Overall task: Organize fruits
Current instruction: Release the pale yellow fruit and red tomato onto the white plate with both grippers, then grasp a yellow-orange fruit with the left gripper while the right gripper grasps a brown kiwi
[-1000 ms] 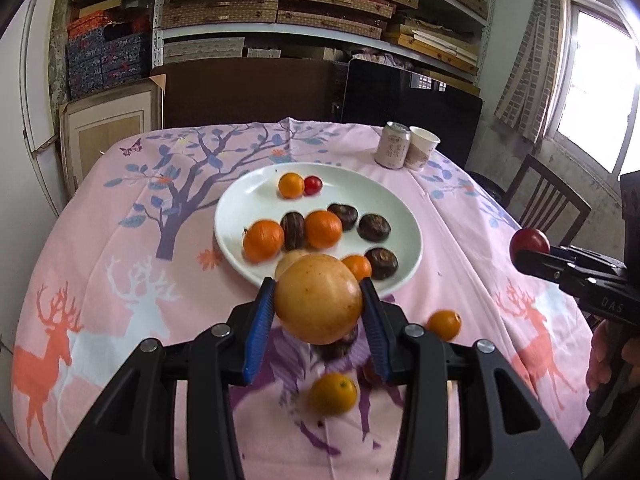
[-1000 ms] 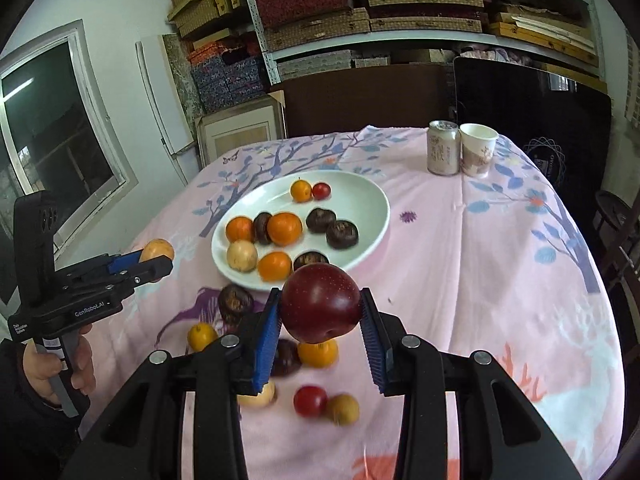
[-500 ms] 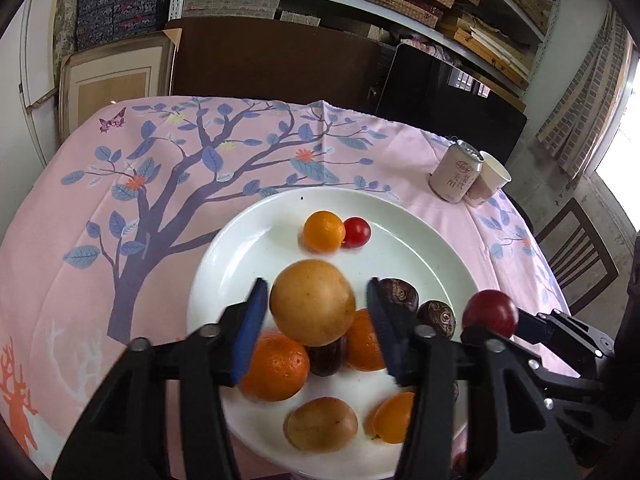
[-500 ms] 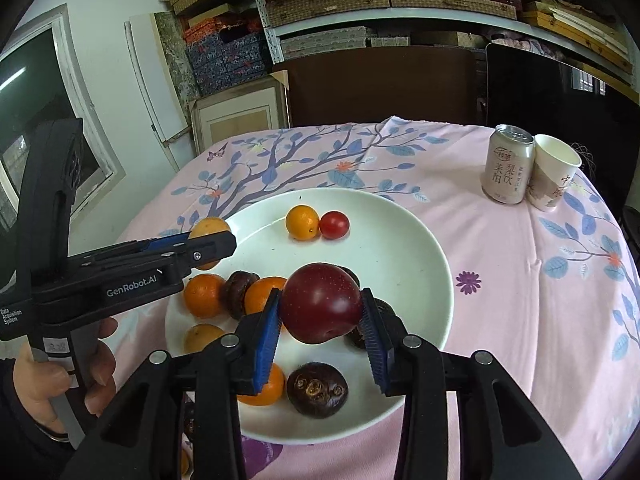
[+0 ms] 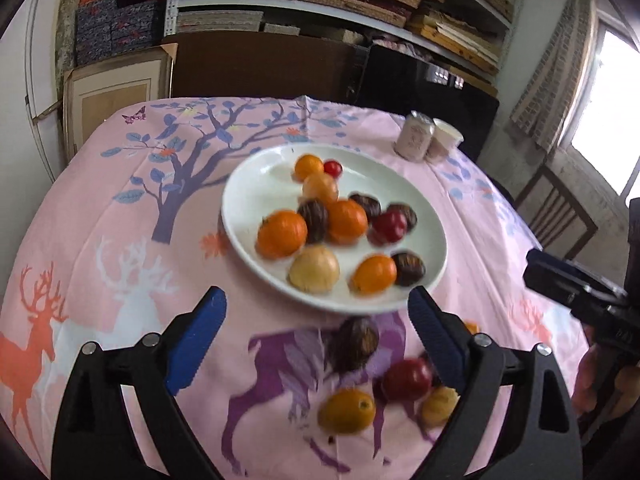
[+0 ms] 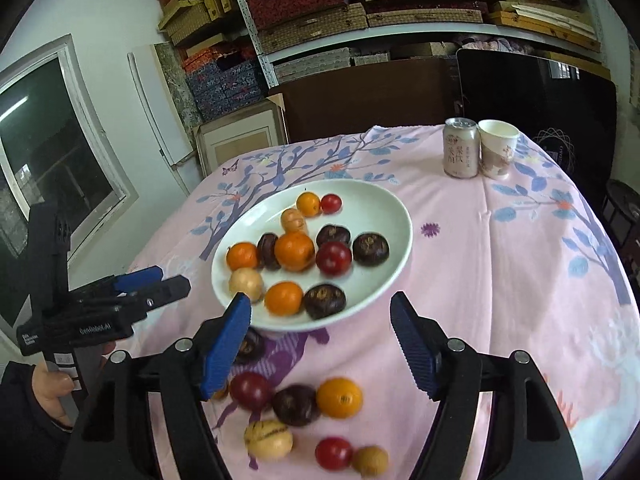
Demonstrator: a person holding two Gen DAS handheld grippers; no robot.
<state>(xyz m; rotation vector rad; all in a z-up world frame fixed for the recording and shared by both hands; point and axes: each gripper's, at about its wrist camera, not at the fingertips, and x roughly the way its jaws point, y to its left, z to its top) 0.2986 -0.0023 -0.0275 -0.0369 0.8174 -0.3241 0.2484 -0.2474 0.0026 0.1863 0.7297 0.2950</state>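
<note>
The left gripper (image 5: 316, 320), black with blue ribbed pads, is spread wide and its jaws are opening; nothing is pinched between them. It hangs over the pink tablecloth printed with deer and a tree (image 5: 120, 216), just before the near rim of the round white plate (image 5: 248, 208). The right gripper (image 6: 320, 316), of the same make, is also spread with its jaws opening, and no fruit is between the pads. In the right wrist view the left gripper appears at the left side, held by a hand (image 6: 52, 392) in a dark sleeve.

On the plate lie the fruits: several round orange fruits (image 6: 295, 251), dark brown wrinkled fruits (image 6: 370, 249), one dark red plum-like fruit (image 6: 333, 258), a pale yellow round fruit (image 6: 245, 283), and at the far side a small orange one touching a small red tomato (image 6: 331, 203).

More fruits lie on the cloth near the grippers, outside the plate: a red one (image 6: 250, 390), a dark one (image 6: 296, 404), an orange one (image 6: 339, 397), a pale striped one (image 6: 267, 438), a small red one and a small tan one.

Farther away, a pink drink can (image 6: 461, 148) stands just beside a paper cup (image 6: 497, 148). Behind the table are shelves with woven boxes (image 6: 320, 20).
</note>
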